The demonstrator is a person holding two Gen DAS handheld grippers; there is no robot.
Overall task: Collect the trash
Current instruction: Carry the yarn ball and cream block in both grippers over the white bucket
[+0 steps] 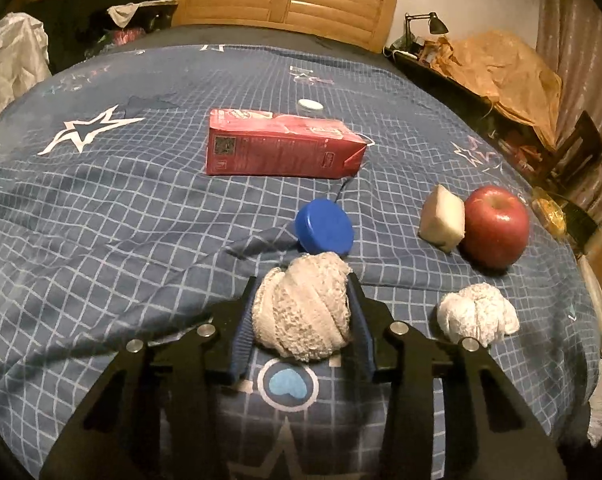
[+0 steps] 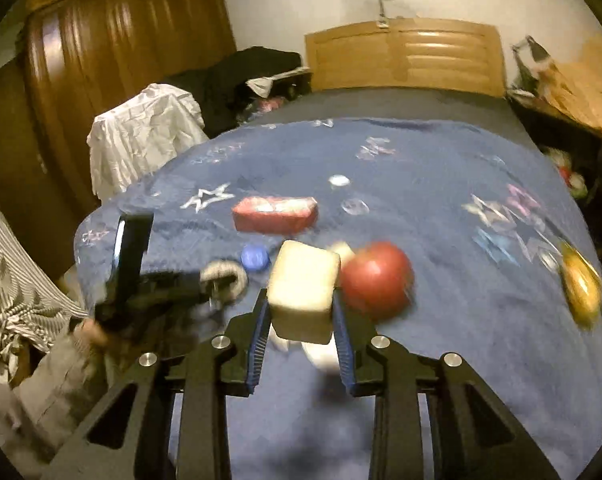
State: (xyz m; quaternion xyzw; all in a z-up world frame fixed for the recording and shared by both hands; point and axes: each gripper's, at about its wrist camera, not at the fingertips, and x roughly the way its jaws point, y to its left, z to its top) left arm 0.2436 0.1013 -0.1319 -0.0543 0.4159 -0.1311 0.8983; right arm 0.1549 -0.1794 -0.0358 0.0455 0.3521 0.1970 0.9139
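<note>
1. The left gripper [image 1: 307,312], low in the middle of its own view, has its jaws pressed against a crumpled paper wad [image 1: 303,306], which fills the narrow gap between them.
2. The right gripper [image 2: 301,320], low centre of its blurred view, has its jaws closed onto a pale foam block [image 2: 303,294].
3. On the blue checked bedspread [image 1: 101,220] lie a red carton [image 1: 281,146] at upper centre, a blue cap [image 1: 324,226] just above the wad, and a red apple [image 1: 496,226] at right.
4. A second white wad [image 1: 477,314] sits at lower right.
</note>
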